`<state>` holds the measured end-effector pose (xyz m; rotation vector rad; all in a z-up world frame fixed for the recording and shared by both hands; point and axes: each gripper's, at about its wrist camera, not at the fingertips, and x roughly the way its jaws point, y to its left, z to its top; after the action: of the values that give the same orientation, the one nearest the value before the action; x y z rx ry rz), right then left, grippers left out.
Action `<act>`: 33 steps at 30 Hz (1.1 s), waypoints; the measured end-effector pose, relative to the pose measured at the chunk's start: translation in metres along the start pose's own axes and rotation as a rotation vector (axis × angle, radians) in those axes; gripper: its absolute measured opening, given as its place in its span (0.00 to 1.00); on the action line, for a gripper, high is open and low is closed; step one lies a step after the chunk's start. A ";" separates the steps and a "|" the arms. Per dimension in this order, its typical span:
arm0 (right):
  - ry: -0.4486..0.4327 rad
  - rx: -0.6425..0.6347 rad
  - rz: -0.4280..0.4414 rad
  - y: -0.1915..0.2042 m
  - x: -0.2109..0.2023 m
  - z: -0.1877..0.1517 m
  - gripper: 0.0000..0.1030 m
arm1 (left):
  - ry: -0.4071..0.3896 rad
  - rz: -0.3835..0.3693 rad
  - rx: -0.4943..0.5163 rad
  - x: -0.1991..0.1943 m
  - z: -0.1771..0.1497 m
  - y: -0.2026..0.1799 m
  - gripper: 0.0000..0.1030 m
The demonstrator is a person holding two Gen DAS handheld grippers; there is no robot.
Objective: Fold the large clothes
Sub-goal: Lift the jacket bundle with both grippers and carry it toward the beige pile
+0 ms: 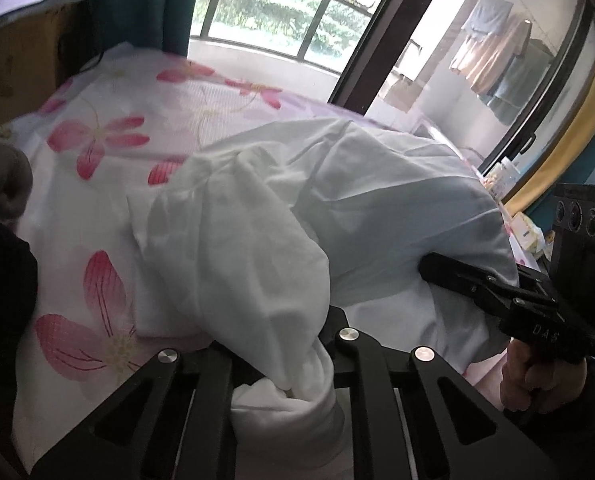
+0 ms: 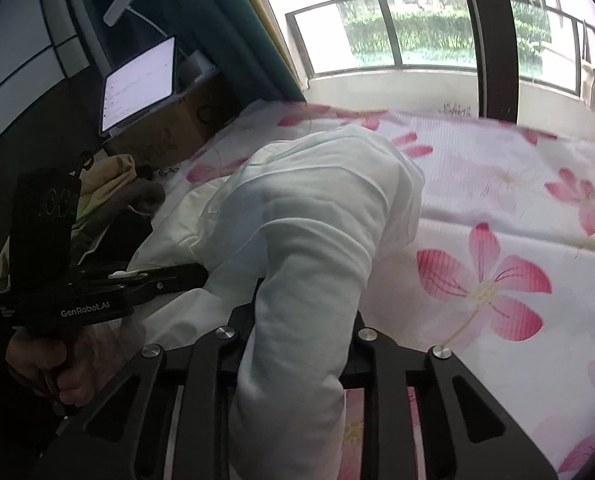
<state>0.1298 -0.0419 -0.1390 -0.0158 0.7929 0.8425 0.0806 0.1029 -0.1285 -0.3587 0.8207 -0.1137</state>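
White garment (image 1: 297, 200) is bunched and lifted off the floral bed sheet (image 1: 109, 120), with left gripper (image 1: 285, 376) and right gripper (image 2: 297, 360) fingers each pinched narrow on a fabric wad; uneven bunched grips risk slipping or a crooked fold.

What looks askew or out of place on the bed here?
Nothing damaged or spilled. The white garment is simply bunched and humped on the floral bedsheet, not flat, with a fold pinched in each hand-held gripper, left and right.
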 end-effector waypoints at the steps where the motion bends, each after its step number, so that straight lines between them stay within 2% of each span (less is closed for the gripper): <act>1: -0.007 -0.004 -0.003 0.002 -0.003 0.001 0.23 | -0.006 -0.002 0.004 -0.002 0.000 -0.004 0.11; 16: -0.115 -0.065 -0.021 0.028 -0.058 0.001 0.22 | -0.123 -0.022 0.075 -0.052 0.003 -0.042 0.11; 33: -0.243 -0.147 0.015 0.075 -0.100 0.021 0.21 | -0.280 -0.003 0.150 -0.130 0.009 -0.055 0.11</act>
<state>0.0520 -0.0506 -0.0390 -0.0366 0.5023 0.8968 0.0010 0.0849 -0.0132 -0.2276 0.5317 -0.1239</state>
